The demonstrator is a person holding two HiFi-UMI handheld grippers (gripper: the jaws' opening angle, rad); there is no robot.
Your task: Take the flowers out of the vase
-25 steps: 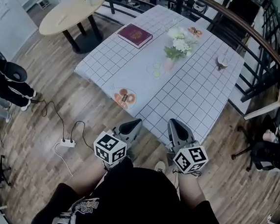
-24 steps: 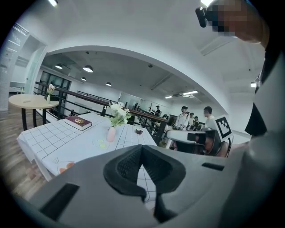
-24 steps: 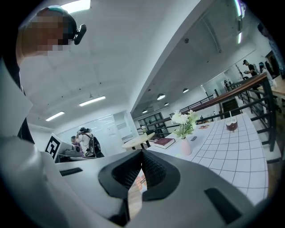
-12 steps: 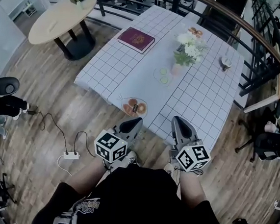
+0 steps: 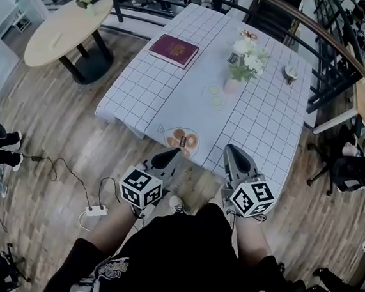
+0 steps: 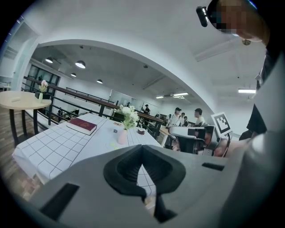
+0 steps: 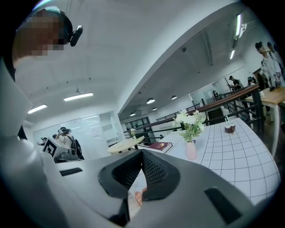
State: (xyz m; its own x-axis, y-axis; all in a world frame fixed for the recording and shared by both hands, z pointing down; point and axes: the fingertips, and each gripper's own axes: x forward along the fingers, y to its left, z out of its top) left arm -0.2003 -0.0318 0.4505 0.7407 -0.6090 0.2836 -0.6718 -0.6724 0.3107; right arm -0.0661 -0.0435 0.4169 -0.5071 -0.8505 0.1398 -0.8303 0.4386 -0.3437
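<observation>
Wood-plank floor [image 5: 62, 130] lies underfoot, and the person stands just short of a long table [image 5: 262, 121] covered in a white grid-patterned cloth. Nearest are the two claws, held side by side at waist height and pointing at the table's near edge: the left gripper [image 5: 178, 152] and the right gripper [image 5: 231, 149] each have their jaws pressed together with nothing between them, which both gripper views confirm. Just beyond the left one, a plate of pastries [image 5: 169, 134] sits right at the edge of the cloth. Further along the table lie a few green slices [image 5: 214, 90], and just past them is the pink vase [image 5: 230, 84], upright, with the white flowers [image 5: 248, 55] still standing in it, well apart from either claw. A maroon book [image 5: 173, 49] lies to its left, a small bowl [image 5: 291, 72] to its right, and a round table [image 5: 65, 28] stands far off. The likely trouble is the vase: it looks narrow and top-heavy, so pulling the stems at a slant with nothing steadying it could tip it or drag it along. A reach over the table edge could also knock the plate off.
</observation>
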